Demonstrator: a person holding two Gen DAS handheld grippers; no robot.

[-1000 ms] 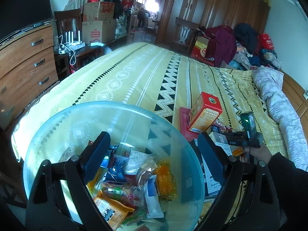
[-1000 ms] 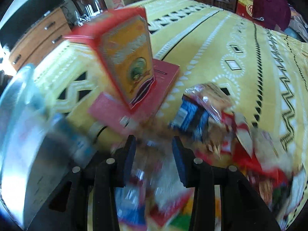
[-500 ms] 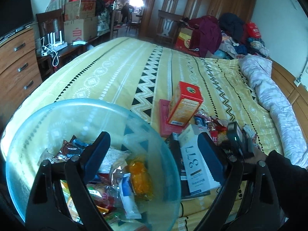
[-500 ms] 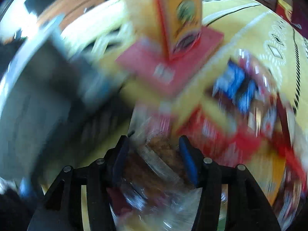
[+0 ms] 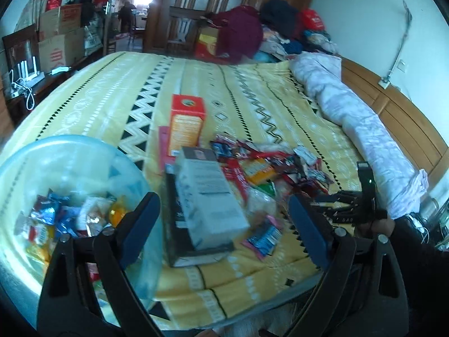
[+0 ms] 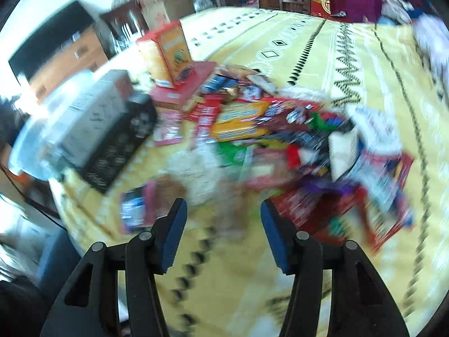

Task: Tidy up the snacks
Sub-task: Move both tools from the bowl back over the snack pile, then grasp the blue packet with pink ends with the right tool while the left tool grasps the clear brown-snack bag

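A pile of snack packets (image 5: 269, 168) lies on the yellow patterned bed (image 5: 196, 84); it also shows, blurred, in the right wrist view (image 6: 280, 129). A clear blue bowl (image 5: 84, 151) at the left holds several packets (image 5: 56, 219). My left gripper (image 5: 224, 224) is open and empty above the bed edge, between the bowl and the pile. My right gripper (image 6: 221, 236) is open and empty, hovering over the near edge of the pile; it shows at the right of the left wrist view (image 5: 362, 205). A pink and blue packet (image 5: 262, 237) lies loose near the edge.
An orange-red carton (image 5: 186, 123) stands on a flat red box (image 6: 179, 95). A grey box (image 5: 209, 196) lies on a black box (image 6: 118, 154) next to the bowl. A rolled quilt (image 5: 350, 115) lies along the right side. Drawers and cardboard boxes (image 5: 60, 39) stand at the left.
My left gripper has swung right, so the bowl moved to the left of view. My right gripper has opened wider and pulled back from the pile; the packet between its fingers is gone.
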